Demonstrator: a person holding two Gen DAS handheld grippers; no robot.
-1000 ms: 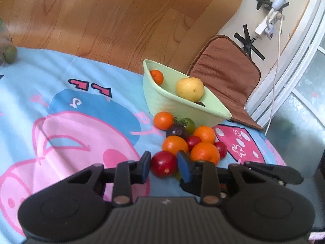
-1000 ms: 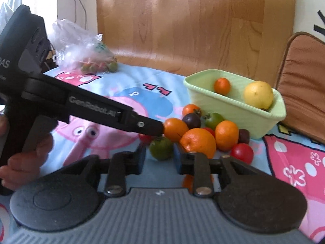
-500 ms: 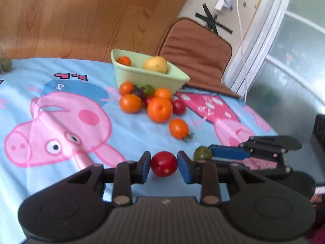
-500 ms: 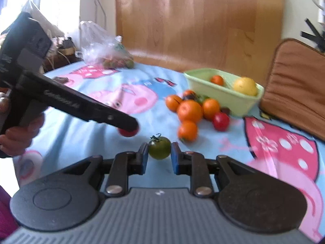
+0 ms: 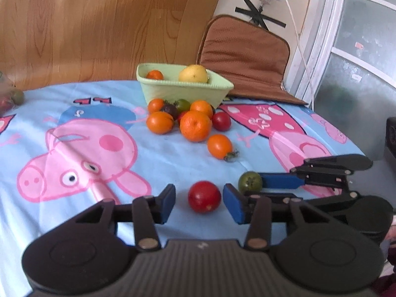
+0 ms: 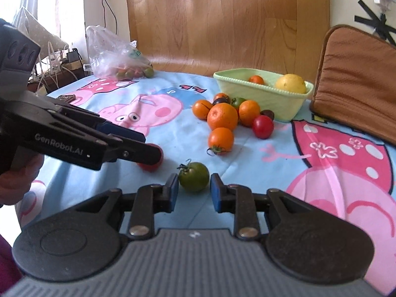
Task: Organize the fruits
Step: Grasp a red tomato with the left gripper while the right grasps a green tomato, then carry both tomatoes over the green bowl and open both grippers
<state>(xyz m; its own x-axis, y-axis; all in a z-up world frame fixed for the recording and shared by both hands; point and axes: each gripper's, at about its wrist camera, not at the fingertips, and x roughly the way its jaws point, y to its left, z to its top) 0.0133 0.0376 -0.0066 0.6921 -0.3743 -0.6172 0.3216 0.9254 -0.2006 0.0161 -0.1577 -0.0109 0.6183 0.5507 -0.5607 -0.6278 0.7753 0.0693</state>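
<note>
Cartoon tablecloth point(image 5: 158, 163) (brown cushion point(image 5: 247, 57) behind)

Lying on the tablecloth point(image 5: 173, 165): basket point(image 5: 183, 91) at back, holding two fruits; fruit cluster point(image 5: 188, 118) just before it; one tomato point(image 5: 204, 196) between left gripper point(image 5: 199, 204) fingers; another point(image 6: 193, 177) between right gripper point(image 6: 193, 193) fingers, to its right.

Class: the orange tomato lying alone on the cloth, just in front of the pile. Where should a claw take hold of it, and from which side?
Grip the orange tomato across its round middle, coming from above. Its stalk points sideways toward the near edge, so keep the fingers clear of that end. The big orange sits close behind, leaving little room for a low approach from that side.
</note>
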